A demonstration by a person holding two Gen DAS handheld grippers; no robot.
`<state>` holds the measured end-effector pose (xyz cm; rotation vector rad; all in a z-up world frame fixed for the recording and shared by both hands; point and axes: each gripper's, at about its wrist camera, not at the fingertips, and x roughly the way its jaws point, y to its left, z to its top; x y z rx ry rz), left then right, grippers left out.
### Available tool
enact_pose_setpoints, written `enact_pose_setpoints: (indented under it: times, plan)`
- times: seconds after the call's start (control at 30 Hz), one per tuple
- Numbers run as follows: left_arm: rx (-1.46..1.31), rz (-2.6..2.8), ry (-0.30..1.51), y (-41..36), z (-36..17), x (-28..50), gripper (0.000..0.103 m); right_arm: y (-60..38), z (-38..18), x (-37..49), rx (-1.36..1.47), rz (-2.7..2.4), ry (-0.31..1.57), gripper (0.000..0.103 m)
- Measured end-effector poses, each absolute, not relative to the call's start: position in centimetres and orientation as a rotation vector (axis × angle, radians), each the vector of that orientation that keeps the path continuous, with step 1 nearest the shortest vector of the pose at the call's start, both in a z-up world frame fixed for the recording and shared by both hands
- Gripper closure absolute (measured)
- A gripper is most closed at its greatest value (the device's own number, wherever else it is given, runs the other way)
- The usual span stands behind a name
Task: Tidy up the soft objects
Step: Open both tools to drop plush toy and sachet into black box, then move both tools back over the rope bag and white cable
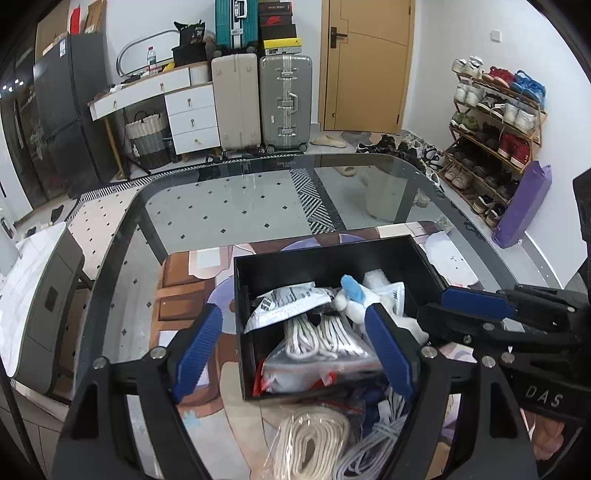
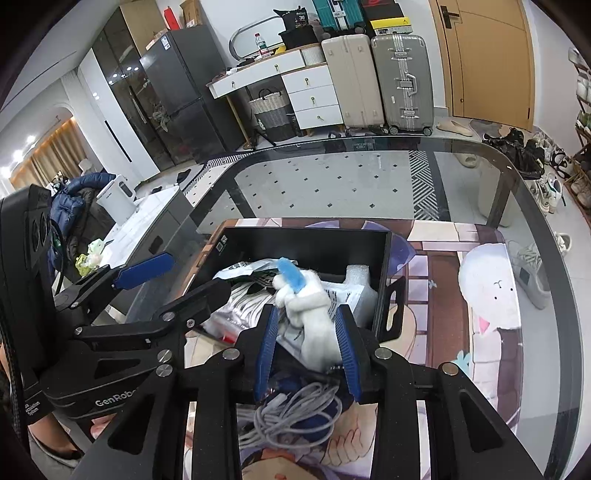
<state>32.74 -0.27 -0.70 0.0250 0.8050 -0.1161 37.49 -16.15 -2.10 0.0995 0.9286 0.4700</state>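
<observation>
Cable bundle [image 2: 295, 413] lies nearest, on the worktop [image 2: 332, 177] before the black box [image 2: 306, 245]. Right claw [image 2: 306, 350] grips the white plush toy [image 2: 314, 314] over the box; left claw [image 1: 291, 350] open, empty. Advice: lower the toy fully inside before releasing.

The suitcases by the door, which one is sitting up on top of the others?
The teal hard-shell suitcase. It sits high up on top, while the beige suitcase and the silver-grey ribbed suitcase stand side by side on the floor.
</observation>
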Motion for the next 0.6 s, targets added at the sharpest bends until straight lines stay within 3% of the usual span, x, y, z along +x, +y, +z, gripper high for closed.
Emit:
enact_pose_setpoints:
  times: [0.17, 0.3, 0.47, 0.6]
  plan:
    - [0.083, -0.097, 0.758, -0.4, -0.1, 30.1, 0.017, -16.3, -1.8, 35.0, 0.076, 0.479, 0.935, 0.059]
    - [0.105, -0.117, 0.783, -0.4, -0.4, 28.6, 0.015, -16.3, -1.9, 32.9, 0.077, 0.49, 0.946, 0.057]
    - [0.077, -0.081, 0.8, 0.4, -1.1, 27.2, 0.015, -16.5, -3.1, 31.5, 0.121, 0.441, 0.979, 0.028]
    - [0.122, -0.065, 0.835, 0.3, -2.6, 26.9, 0.014, -15.6, -4.8, 31.1, 0.109, 0.431, 1.033, 0.028]
